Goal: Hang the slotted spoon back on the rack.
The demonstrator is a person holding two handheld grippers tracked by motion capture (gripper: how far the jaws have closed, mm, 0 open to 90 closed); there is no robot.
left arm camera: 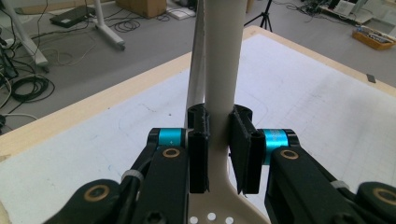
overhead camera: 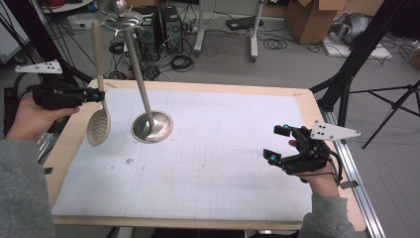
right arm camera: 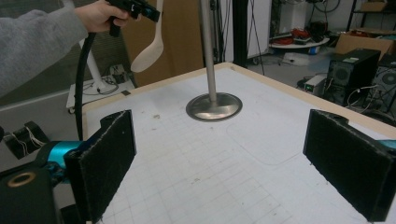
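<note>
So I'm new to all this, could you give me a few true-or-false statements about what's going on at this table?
1. The left gripper is clamped on the slotted spoon. True.
2. The spoon lies flat on the table. False: it is held up in the air, bowl downward.
3. The right gripper holds nothing, its jaws apart. True.
4. The metal stand lies tipped over. False: it stands upright on its round base.

A beige slotted spoon (overhead camera: 98, 125), a silver metal stand (overhead camera: 151, 127) and a white gridded mat (overhead camera: 208, 163) on a light wooden table (overhead camera: 69, 144).
</note>
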